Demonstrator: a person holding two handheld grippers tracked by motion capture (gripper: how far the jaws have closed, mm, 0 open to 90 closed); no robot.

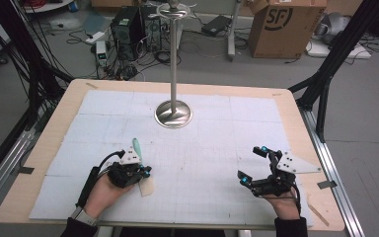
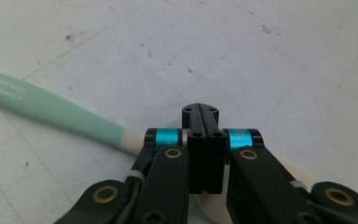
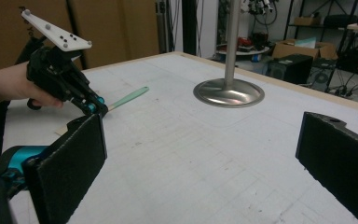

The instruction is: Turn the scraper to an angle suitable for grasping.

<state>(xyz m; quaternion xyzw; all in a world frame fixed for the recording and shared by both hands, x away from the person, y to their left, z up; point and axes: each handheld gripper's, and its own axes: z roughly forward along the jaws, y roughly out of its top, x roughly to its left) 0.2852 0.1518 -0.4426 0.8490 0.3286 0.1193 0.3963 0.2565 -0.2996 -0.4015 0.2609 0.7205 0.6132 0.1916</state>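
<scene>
A spatula (image 1: 139, 163) with a mint-green handle and a cream blade is lying flat on the white gridded mat (image 1: 202, 148), toward the near-left part of the table (image 1: 296, 113). Its green handle is pointing away toward the far side, and its cream blade is poking out near the person's left hand (image 1: 101, 190). The left gripper (image 2: 200, 114) is sitting right over the spatula's neck with its jaws pressed together; from the left gripper view the spatula is passing beneath them, and I cannot tell whether they are actually pinching it or merely resting on top.

Around it, the mat is lying open toward the middle. A metal stand (image 1: 173, 112) with a round base and tall pole is standing well apart, at the far centre. The near edge of the mat is running close by the left hand.

On the other side, the right gripper (image 1: 254, 164) is resting near the right edge of the mat, its jaws spread wide and holding nothing.
</scene>
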